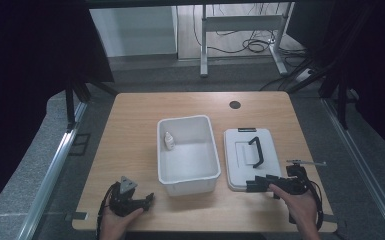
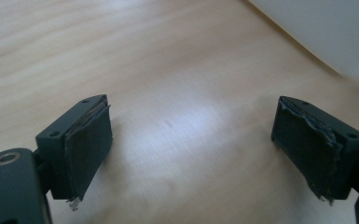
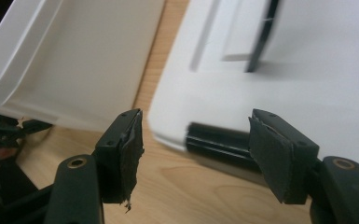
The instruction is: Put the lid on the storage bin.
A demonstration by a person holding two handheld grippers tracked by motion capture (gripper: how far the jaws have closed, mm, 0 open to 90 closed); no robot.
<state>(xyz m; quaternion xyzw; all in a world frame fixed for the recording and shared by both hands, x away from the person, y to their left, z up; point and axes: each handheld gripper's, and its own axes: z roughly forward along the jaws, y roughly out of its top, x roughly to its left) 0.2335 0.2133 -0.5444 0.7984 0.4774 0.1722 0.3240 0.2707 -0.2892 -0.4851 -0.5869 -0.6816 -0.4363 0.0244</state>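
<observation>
A white open bin (image 1: 187,155) stands mid-table with a small white bottle (image 1: 169,141) inside by its left wall. Right of it lies a white lid (image 1: 240,150) with a black handle (image 1: 255,151). My right gripper (image 1: 252,186) is at the lid's near edge. In the right gripper view its jaws (image 3: 196,121) stand open, with the lid's (image 3: 307,70) near corner and a black latch (image 3: 219,144) between them; the pads do not press on it. My left gripper (image 1: 147,199) rests low at the front left, open (image 2: 191,112) over bare wood, nothing between its fingers.
The wooden table (image 1: 130,130) has a dark round hole (image 1: 235,104) at the back. The bin's wall (image 2: 326,28) lies just ahead and right of the left gripper. Beyond the table stand a metal desk frame and cables on the floor.
</observation>
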